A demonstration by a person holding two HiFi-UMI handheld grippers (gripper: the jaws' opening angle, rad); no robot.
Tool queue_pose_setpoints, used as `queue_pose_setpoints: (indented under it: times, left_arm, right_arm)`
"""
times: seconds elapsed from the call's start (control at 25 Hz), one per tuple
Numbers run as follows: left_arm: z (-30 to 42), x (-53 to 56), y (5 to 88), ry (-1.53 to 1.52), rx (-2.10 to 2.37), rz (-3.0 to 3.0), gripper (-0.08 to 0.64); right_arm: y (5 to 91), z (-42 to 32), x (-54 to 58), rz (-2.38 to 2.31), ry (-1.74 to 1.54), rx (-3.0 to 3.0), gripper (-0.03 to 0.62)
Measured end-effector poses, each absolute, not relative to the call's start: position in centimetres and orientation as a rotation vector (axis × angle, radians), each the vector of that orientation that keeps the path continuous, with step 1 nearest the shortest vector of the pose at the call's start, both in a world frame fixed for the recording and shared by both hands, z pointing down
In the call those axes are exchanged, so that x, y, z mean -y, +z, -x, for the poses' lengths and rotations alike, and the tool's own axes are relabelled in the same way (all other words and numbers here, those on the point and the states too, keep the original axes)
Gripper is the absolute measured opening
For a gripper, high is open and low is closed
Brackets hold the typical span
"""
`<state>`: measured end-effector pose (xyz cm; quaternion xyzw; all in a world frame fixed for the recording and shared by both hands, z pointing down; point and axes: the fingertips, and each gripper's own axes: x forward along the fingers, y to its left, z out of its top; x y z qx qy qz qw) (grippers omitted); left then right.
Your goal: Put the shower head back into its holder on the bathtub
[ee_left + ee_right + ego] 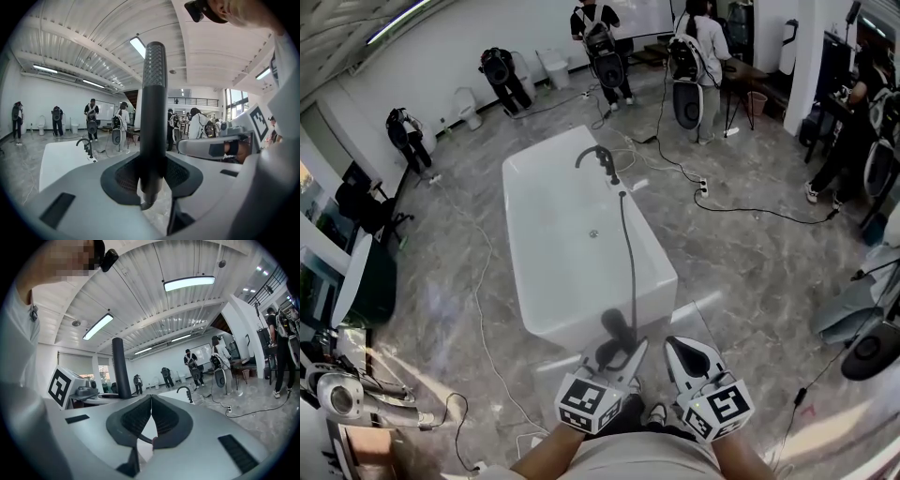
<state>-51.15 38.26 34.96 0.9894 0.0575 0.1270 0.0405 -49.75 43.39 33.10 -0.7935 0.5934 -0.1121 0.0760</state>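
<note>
Your left hand-held gripper (622, 353) is clamped on the shower head (616, 325); in the left gripper view its dark handle (153, 112) stands upright between the two pads (123, 177), which press on it low down, just above the hose end; the head rises well above the jaws, slightly tilted. You are holding it in the air just off the near end of the bathtub (515, 220), towards that end's right corner, not touching the rim. The black hose (629, 239) runs from the shower head across the tub's right half to the black tap fitting (599, 158) on the far right rim, where the curved spout stands; whether the holder is part of that fitting you cannot tell from here. Your right hand-held gripper (679, 345) sits just beside the left one, on its right, level with it and apart from the tub; in the right gripper view its jaws are closed tip to tip with nothing between them (151, 397). The tub stands on a grey marbled floor (750, 272) with cables across it; several people (605, 47) stand beyond the tub's far end.
</note>
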Motion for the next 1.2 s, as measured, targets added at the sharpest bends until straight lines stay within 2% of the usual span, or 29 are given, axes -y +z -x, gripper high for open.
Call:
queue_pose_setpoints:
  times: [1.2]
  left_arm:
    - [32.8,-26.8,35.2,0.348,-0.470,-2.995,0.121]
  right_arm:
    - [34.9,32.6,-33.5,2.610,-0.376,-1.463,0.014]
